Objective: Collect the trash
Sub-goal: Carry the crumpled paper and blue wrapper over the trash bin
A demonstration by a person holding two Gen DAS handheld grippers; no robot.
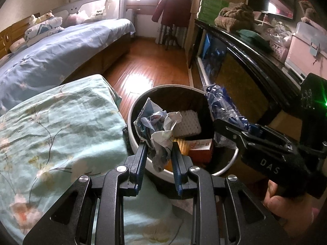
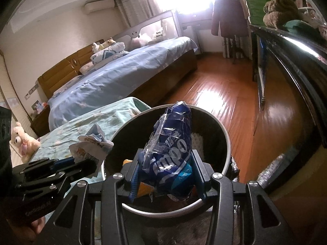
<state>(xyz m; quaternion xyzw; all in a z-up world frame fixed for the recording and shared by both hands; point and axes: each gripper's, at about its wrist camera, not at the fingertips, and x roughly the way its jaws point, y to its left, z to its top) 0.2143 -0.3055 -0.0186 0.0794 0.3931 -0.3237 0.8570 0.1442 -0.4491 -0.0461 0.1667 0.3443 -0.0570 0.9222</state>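
Observation:
A round white-rimmed trash bin (image 1: pixel 130 114) (image 2: pixel 227 143) with a dark inside stands on the wood floor beside the bed. In it lie a white dimpled foam pad (image 1: pixel 187 125) and an orange box (image 1: pixel 201 150). My left gripper (image 1: pixel 158 140) is shut on a crumpled paper wad (image 1: pixel 161 126) over the bin's near left rim; the same wad (image 2: pixel 92 145) shows at the left of the right wrist view. My right gripper (image 2: pixel 166 159) is shut on a crinkled blue plastic wrapper (image 2: pixel 171 149) above the bin's opening. That wrapper (image 1: pixel 222 106) hangs at the bin's right rim in the left wrist view.
A bed corner with a green floral sheet (image 1: pixel 61 126) lies left of the bin, and a blue-covered bed (image 1: pixel 61 57) beyond it. A black cabinet (image 1: pixel 255 57) with clutter on top runs along the right. Bare wood floor (image 1: pixel 151 67) stretches behind the bin toward a coat rack (image 1: pixel 172 12).

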